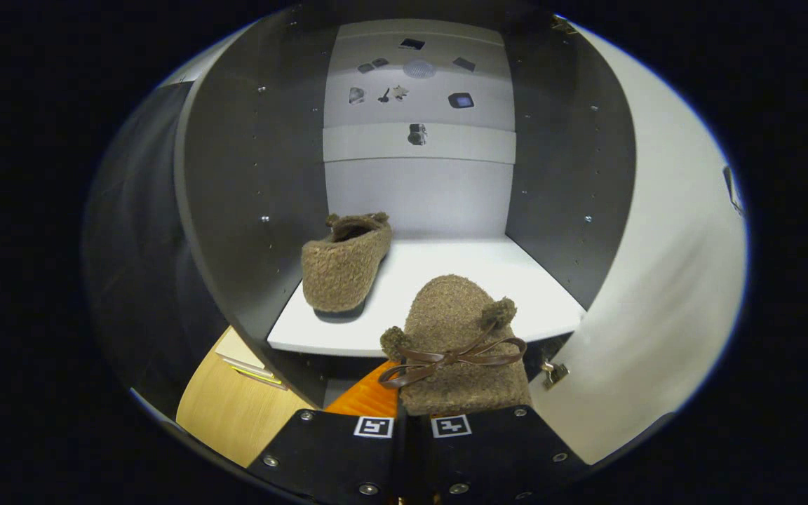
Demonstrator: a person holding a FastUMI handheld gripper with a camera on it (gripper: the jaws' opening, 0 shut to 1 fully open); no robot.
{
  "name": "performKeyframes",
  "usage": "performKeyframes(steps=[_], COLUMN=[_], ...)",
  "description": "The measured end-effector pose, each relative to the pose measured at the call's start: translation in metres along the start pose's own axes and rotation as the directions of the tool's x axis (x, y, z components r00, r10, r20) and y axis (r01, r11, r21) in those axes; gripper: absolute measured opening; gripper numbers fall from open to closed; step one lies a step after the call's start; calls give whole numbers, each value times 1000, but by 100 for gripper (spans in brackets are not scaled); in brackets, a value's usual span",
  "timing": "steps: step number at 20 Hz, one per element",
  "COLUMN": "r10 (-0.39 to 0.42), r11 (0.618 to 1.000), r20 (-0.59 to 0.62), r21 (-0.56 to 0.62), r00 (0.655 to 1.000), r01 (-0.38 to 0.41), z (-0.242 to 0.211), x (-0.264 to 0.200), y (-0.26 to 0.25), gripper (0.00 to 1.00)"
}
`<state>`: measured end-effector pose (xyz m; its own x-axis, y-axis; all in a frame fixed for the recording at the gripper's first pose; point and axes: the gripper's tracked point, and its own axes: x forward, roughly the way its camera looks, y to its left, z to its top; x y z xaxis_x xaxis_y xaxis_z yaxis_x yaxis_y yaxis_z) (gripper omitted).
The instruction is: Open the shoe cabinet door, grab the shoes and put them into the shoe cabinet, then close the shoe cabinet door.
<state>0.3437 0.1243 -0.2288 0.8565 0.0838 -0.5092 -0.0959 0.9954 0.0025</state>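
Note:
The shoe cabinet (250, 210) stands open just ahead, with dark side walls and a white shelf (488, 280). One fuzzy brown slipper (344, 263) lies on the left of that shelf, heel toward me. My gripper (414, 421) is shut on a second brown slipper (456, 344) with a leather bow and pompoms. This slipper hangs toe-forward, its toe over the shelf's front edge. The white cabinet door (656, 280) is swung open on the right, its hinge (555, 374) near the held slipper.
Small dark objects (418, 91) sit on the pale upper shelves at the cabinet's back. A light wooden surface (229, 410) lies below the cabinet to the left. The right part of the white shelf, beside the first slipper, is free.

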Motion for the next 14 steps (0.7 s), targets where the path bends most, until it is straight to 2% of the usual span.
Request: performKeyframes(steps=[7,14], r10=[22,59], r11=[999,998], r20=[-13,-17], r21=[-45,-36], r00=[1000,998], r01=[-22,-59], z=[53,91], x=[70,137], y=[-14,-14], gripper=[6,6])
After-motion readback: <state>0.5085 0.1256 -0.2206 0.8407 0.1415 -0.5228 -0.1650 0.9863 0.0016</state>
